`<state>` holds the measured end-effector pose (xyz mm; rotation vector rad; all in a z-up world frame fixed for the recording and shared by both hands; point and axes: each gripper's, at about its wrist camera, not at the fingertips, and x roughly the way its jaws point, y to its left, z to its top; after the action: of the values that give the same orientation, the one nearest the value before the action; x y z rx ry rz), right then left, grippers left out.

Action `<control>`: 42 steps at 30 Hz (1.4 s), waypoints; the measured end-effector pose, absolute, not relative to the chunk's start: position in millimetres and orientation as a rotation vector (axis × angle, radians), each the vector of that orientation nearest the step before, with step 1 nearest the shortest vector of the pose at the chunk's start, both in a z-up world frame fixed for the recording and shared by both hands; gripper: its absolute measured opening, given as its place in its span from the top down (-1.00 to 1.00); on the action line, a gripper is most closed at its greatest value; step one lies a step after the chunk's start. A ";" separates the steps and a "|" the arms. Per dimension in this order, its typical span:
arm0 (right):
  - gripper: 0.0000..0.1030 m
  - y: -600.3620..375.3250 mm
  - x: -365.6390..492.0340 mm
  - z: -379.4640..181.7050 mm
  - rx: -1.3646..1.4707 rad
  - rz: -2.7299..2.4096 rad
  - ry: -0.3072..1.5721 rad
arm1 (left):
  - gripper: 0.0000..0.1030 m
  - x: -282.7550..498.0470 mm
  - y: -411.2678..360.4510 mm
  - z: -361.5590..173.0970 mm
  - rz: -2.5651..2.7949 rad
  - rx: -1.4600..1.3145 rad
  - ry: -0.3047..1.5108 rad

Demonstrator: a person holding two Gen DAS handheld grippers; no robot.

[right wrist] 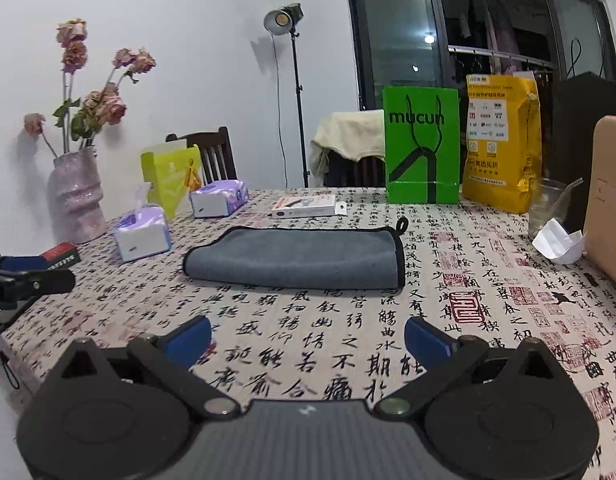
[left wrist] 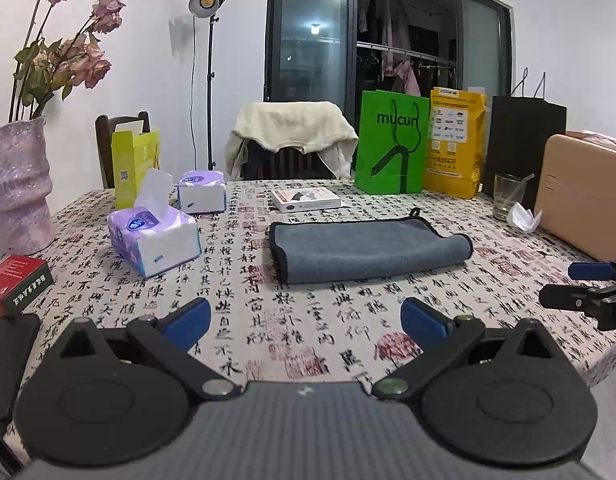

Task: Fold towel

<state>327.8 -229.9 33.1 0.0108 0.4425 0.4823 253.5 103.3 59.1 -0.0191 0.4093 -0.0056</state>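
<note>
A grey towel [left wrist: 364, 250] with black trim lies folded on the calligraphy-print tablecloth [left wrist: 308, 320], its loop at the far right corner. It also shows in the right wrist view [right wrist: 296, 258]. My left gripper [left wrist: 306, 322] is open and empty, hovering near the table's front edge, short of the towel. My right gripper [right wrist: 308, 338] is open and empty, also short of the towel. The right gripper's fingers [left wrist: 588, 272] show at the right edge of the left wrist view. The left gripper's fingers [right wrist: 28, 276] show at the left edge of the right wrist view.
Two tissue packs [left wrist: 154, 236] [left wrist: 202, 196], a red box [left wrist: 16, 288] and a pink vase [left wrist: 16, 188] stand left. A white box [left wrist: 306, 200], green bag [left wrist: 390, 148], yellow bag [left wrist: 454, 144], glass [left wrist: 508, 196] and a tan box [left wrist: 584, 200] stand behind and right.
</note>
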 end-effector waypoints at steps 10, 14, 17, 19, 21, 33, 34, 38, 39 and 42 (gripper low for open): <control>-1.00 -237.7 264.6 23.8 0.004 0.476 0.410 | -1.00 199.9 81.8 46.1 -0.018 0.010 0.382; -1.00 -244.9 239.6 20.2 0.031 0.473 0.404 | -1.00 175.8 73.3 46.5 -0.015 0.028 0.357; -1.00 -249.9 222.1 17.7 0.038 0.470 0.400 | -1.00 159.7 68.6 47.1 -0.018 0.032 0.345; -1.00 -253.1 211.7 16.9 0.037 0.467 0.395 | -1.00 149.4 64.9 46.9 -0.018 0.038 0.337; -1.00 -255.9 202.8 17.3 0.038 0.463 0.388 | -1.00 140.8 62.1 46.4 -0.023 0.043 0.329; -1.00 -262.7 156.7 15.4 0.033 0.488 0.364 | -1.00 95.5 51.8 34.5 -0.027 0.020 0.323; -1.00 -262.6 152.1 15.7 0.028 0.493 0.360 | -1.00 91.6 51.3 33.4 -0.021 0.023 0.323; -1.00 -259.5 137.1 13.2 0.009 0.497 0.351 | -1.00 80.5 54.0 30.0 -0.002 0.001 0.332; -1.00 -257.6 134.2 12.4 -0.002 0.498 0.347 | -1.00 77.2 54.2 29.4 0.000 -0.005 0.330; -1.00 -251.2 124.0 7.9 -0.042 0.494 0.335 | -1.00 68.7 52.1 26.3 0.007 -0.002 0.328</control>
<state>124.0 -251.2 7.9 -0.0423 0.3354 0.4938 68.7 52.1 26.3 -0.0025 0.3285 0.0065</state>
